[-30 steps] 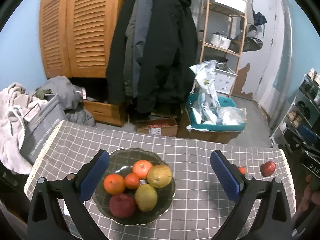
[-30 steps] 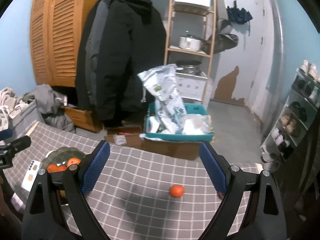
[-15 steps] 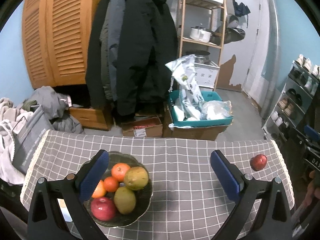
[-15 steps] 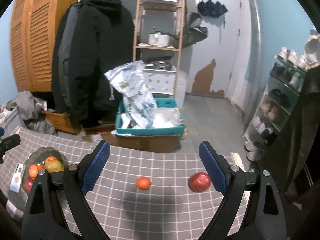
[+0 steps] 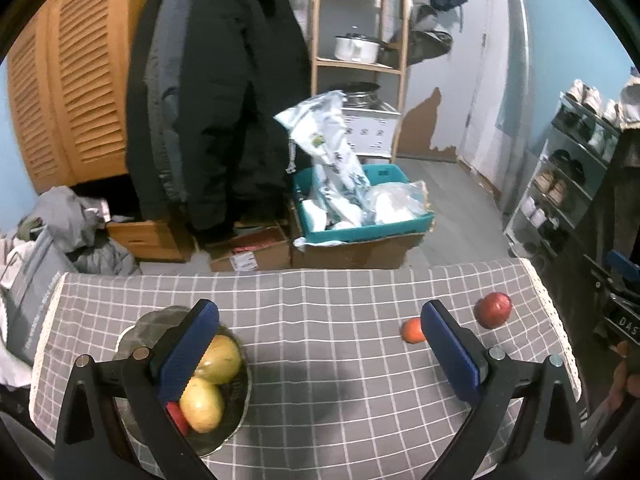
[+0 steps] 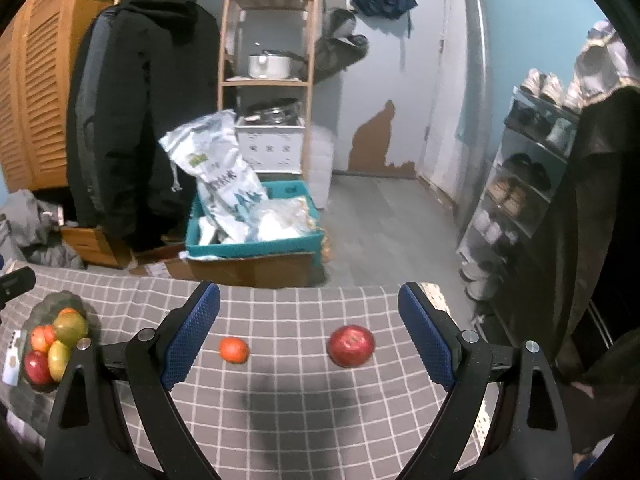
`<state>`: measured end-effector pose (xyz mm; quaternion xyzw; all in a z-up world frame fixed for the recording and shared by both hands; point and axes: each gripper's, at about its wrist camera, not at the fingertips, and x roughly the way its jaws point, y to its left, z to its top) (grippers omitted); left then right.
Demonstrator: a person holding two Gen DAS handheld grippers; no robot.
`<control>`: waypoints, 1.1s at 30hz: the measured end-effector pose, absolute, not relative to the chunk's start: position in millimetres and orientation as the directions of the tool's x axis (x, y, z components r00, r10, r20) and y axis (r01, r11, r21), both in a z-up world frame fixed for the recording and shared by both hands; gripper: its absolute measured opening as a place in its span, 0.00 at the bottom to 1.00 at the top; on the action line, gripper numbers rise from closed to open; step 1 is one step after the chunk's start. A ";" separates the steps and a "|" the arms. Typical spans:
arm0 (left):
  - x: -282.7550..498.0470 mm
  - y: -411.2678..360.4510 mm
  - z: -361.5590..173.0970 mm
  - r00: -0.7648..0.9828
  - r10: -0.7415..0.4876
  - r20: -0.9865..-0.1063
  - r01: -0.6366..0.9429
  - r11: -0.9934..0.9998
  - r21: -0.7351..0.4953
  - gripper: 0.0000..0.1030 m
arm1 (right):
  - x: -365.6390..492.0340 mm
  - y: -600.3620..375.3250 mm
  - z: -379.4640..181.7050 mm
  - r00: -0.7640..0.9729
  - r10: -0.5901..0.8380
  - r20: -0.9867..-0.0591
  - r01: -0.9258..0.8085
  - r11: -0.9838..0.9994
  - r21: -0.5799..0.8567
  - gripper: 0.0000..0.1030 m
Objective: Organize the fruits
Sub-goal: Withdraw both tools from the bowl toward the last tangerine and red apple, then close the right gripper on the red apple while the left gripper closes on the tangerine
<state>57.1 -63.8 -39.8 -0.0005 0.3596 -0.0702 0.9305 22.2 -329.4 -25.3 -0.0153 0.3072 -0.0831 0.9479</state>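
Observation:
A red apple (image 6: 351, 345) and a small orange (image 6: 233, 349) lie loose on the grey checked tablecloth (image 6: 280, 320); both also show in the left wrist view, the apple (image 5: 493, 309) and the orange (image 5: 412, 330). A dark glass bowl (image 5: 132, 332) at the left holds several fruits, among them pears (image 5: 218, 358); it shows in the right wrist view too (image 6: 48, 308). My left gripper (image 5: 320, 354) is open and empty above the table's middle. My right gripper (image 6: 309, 336) is open and empty, with the apple and orange between its fingers in view.
A phone (image 6: 11, 356) lies left of the bowl. Beyond the table's far edge stand a teal bin of bags (image 5: 360, 216) on cardboard boxes, hanging coats (image 5: 216, 92), a wooden shelf (image 5: 360, 40) and a shoe rack (image 5: 568, 184).
Both grippers have swung to the right. The bowl has slid to the left in both views, and the apple and orange have come into fuller view. Both stay open.

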 end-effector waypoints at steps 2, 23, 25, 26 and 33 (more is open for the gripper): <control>58.7 -73.8 -41.4 0.727 -0.140 -0.672 0.148 0.988 -0.045 0.99 | 21.1 -336.0 -28.2 0.792 -0.178 -0.584 0.161 0.984 -0.082 0.87; 84.4 -136.0 -77.9 0.645 -0.178 -0.743 0.250 0.968 -0.015 0.99 | 26.8 -385.1 -68.9 0.708 -0.197 -0.678 0.221 0.974 -0.053 0.87; 89.6 -143.1 -83.9 0.633 -0.181 -0.753 0.259 0.966 -0.014 0.99 | 31.1 -389.5 -77.1 0.689 -0.192 -0.699 0.220 0.974 -0.050 0.87; 92.1 -146.3 -87.0 0.626 -0.178 -0.759 0.262 0.965 -0.011 0.99 | 34.0 -392.0 -81.6 0.679 -0.189 -0.709 0.219 0.974 -0.050 0.87; 118.0 -167.3 -111.0 0.570 -0.173 -0.803 0.274 0.962 -0.013 0.99 | 61.5 -406.0 -107.3 0.617 -0.153 -0.772 0.200 0.979 -0.034 0.87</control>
